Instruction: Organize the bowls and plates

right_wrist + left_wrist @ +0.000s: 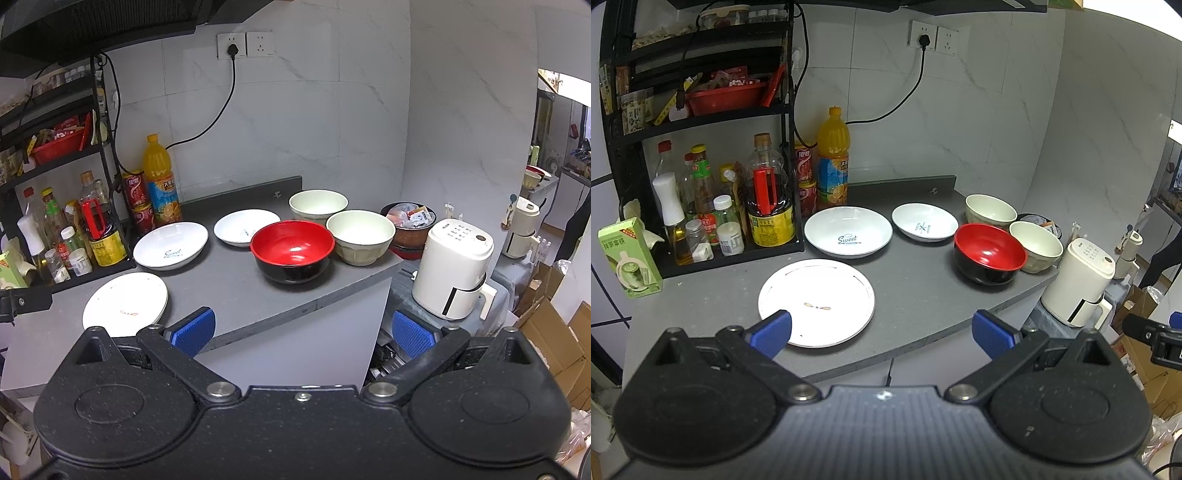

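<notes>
Both claws, the left gripper (882, 334) and the right gripper (303, 332), are wide apart and hold nothing. On the gray counter (916, 280), the flat plate (816, 302) lies at 11 o'clock from the left claw. The red bowl (292, 251) (black outside) sits at 12 o'clock from the right claw, with two pale bowls (360, 236) just past it.

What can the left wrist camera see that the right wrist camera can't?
Only the left wrist view shows the green carton whole beside the rack; in the right view it is cut off at the edge. Only the right wrist view clearly shows the dark bowl full of packets behind the cream bowls. Both views share the flat white plate, the "Sweet" dish, the red bowl, two cream bowls, the orange bottle and the white appliance. The left tool and right tool are both open and empty.
</notes>
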`<state>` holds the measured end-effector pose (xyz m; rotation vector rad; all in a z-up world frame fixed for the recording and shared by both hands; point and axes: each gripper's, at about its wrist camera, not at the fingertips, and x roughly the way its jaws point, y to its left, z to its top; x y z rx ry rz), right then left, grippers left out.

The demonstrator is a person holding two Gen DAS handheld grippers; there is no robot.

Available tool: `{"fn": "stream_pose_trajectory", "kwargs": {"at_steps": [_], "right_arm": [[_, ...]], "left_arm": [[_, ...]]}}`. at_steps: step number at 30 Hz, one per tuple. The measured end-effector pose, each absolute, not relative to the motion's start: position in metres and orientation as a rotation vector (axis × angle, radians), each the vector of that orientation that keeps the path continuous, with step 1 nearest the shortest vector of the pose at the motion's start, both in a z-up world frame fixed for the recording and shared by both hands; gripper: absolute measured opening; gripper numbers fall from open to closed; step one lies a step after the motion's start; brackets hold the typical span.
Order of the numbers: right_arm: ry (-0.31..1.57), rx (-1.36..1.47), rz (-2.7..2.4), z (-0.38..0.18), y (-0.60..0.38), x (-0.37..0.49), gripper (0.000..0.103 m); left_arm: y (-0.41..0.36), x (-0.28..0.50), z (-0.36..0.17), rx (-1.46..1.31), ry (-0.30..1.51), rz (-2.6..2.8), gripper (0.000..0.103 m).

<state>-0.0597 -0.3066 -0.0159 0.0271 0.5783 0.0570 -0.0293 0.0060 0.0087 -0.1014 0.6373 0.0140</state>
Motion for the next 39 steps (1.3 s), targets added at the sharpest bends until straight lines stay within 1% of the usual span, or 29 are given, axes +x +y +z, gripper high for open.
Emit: {"fn": "stream_pose_trajectory", "kwargs": {"at_steps": [9, 18, 39], "right_arm": [[0.574, 0.034, 0.054, -0.013, -0.314, -0.051, 0.103], [0.589, 0.053, 0.039, -0.018, -0.316, -0.03, 0.103], [0.608, 0.095, 0.006, -0.017, -0.283, 0.058, 0.103]], "left_arm": [[0.008, -0.02, 0.014, -0.102, 0.64, 0.021, 0.103], [0.008, 0.007, 0.015, -0.104, 0.67, 0.031, 0.103], [0.041, 0.114, 0.012, -0.092, 0.689, -0.045, 0.102]]}}
